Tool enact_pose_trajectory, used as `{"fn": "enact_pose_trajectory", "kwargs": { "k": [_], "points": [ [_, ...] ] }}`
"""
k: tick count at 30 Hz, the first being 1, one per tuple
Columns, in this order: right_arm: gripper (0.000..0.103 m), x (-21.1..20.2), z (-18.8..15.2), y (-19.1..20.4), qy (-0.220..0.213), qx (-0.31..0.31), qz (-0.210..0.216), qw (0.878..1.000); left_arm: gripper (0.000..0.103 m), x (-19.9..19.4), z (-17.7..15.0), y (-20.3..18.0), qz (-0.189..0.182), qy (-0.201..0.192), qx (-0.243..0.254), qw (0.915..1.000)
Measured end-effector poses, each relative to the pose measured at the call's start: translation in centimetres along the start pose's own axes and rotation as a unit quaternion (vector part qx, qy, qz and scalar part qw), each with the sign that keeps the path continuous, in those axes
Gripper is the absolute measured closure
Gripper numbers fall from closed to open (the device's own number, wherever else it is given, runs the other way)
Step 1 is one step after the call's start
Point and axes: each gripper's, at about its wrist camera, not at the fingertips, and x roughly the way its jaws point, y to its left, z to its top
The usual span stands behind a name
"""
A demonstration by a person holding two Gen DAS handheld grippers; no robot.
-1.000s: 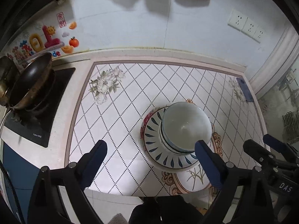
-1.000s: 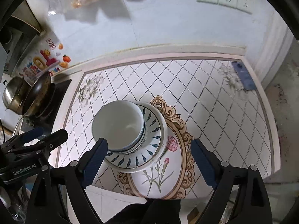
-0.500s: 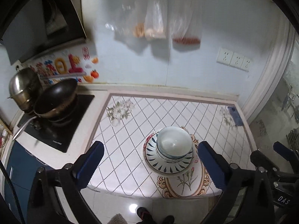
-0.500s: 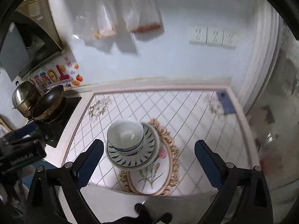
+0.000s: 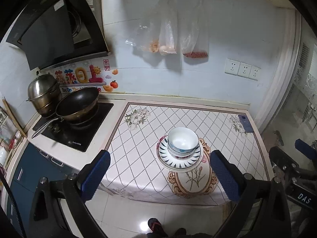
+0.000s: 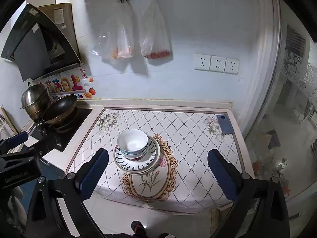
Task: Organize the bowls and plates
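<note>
Both grippers have pulled well back and up from the stack since a second ago, so the whole kitchen wall now shows where before the dishes filled the view. The left gripper [image 5: 160, 174] hangs with its blue-padded fingers [image 5: 95, 175] spread wide and empty, out past the front edge of the table; the right gripper [image 6: 158, 173] is the same, wide apart and holding nothing.

The white ceramic bowl [image 5: 182, 140] sits upright, nested in other bowls, on the white plate with dark blue leaf marks round its rim [image 5: 179, 161], which rests on a further plate beneath. The stack has not shifted: it stands on the diamond-patterned white tablecloth with a gold-framed flower oval [image 6: 150, 184], at the oval's far end, towards the front of the table [image 6: 138, 104].

A blue phone [image 6: 224, 124] lies at the far right corner of the cloth. To the left, a black wok [image 5: 79, 102] and a steel steamer pot [image 5: 42, 91] stand on the black hob.
</note>
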Motion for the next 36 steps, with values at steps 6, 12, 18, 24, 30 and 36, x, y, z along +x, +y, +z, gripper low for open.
{"fn": "enact_pose_trajectory", "kwargs": {
  "k": [6, 12, 18, 24, 30, 36],
  "points": [
    [0.001, -1.8, -0.4, -0.4, -0.007, 0.001, 0.001, 1.000, 0.000, -1.6, -0.6, 0.0, 0.009, -0.013, 0.001, 0.9999],
    [0.001, -2.6, -0.8, -0.3, -0.014, -0.002, 0.000, 1.000, 0.000, -2.2, -1.0, -0.1, 0.007, -0.015, 0.004, 0.9999],
    [0.001, -2.7, -0.7, -0.3, -0.015, -0.005, 0.001, 1.000, 0.000, -2.5, -1.1, -0.4, 0.001, -0.016, 0.010, 0.9998],
    [0.001, -2.7, -0.8, -0.1, -0.016, -0.006, 0.000, 1.000, 0.000, -2.6, -1.1, -0.5, 0.002, -0.017, 0.010, 0.9998],
    [0.001, -2.7, -0.8, -0.1, -0.015, -0.003, 0.000, 1.000, 0.000, -2.5, -1.3, -0.1, 0.002, -0.014, 0.005, 0.9999],
    [0.001, -2.4, -0.8, -0.4, -0.014, -0.004, 0.000, 1.000, 0.000, -2.5, -1.3, 0.2, 0.001, -0.016, 0.008, 0.9998]
  ]
}}
